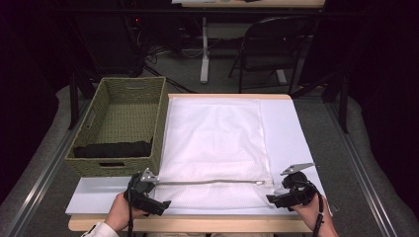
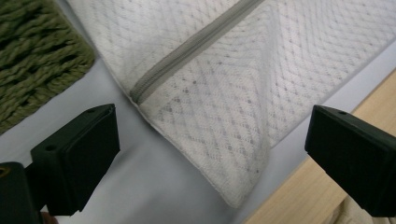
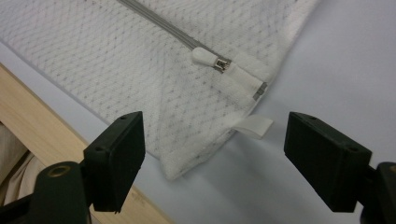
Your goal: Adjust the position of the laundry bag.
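The white mesh laundry bag (image 1: 213, 143) lies flat mid-table, right of the wicker basket (image 1: 163, 123). It looks light and floppy (likely to bunch), best pinched at its near corners. Left gripper (image 2: 210, 140) and right gripper (image 3: 212, 140) gape wide, holding nothing. The right gripper view reveals the zipper pull (image 3: 205, 56).

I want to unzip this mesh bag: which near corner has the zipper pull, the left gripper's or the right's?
The corner at the right gripper: the zipper pull lies there on the mesh bag; the left gripper faces the zipper's plain end.
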### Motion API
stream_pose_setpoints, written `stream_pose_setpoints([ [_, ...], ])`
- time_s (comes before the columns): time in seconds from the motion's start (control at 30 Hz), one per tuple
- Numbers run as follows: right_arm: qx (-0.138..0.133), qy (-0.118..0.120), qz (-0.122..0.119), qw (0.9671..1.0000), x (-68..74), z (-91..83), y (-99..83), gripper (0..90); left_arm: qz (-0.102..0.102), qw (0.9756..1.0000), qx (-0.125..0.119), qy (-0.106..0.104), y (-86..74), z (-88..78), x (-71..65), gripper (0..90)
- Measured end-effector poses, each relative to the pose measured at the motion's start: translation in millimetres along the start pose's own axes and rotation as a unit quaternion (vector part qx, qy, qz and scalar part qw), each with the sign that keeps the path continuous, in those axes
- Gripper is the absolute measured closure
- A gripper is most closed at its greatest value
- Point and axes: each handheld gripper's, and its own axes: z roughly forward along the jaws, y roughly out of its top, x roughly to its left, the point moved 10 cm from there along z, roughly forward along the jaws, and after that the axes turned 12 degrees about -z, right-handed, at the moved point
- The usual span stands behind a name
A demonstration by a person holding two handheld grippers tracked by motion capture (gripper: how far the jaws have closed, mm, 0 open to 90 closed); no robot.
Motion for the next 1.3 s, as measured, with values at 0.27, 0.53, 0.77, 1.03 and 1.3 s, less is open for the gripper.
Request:
stream_pose_setpoints([
  [0.27, 0.013, -0.003, -0.012, 0.9998, 5.7, 8.0, 5.4, 29.1, -0.003, 0.9997, 0.017, -0.016, -2.4, 4.4, -1.1, 17.5],
  [0.53, 0.034, -0.015, 0.001, 0.9993, -0.8, 17.7, 3.7, 40.0, -0.003, 0.9999, 0.013, 0.009, 4.0, 10.2, 5.6, 32.8],
  [0.77, 0.058, -0.038, -0.007, 0.9975, -8.9, 24.5, -1.4, 53.3, -0.005, 0.9998, 0.004, 0.021, 4.6, 9.4, 10.3, 44.5],
  [1.03, 0.061, -0.042, -0.011, 0.9972, -2.5, 26.6, 2.0, 59.5, 0.011, 0.9994, 0.009, 0.032, 2.6, 6.8, 14.3, 61.7],
  [1.3, 0.058, -0.038, -0.027, 0.9972, 0.5, 26.9, 2.9, 78.1, 0.025, 0.9993, 0.020, 0.021, 1.3, 5.8, 12.0, 77.6],
])
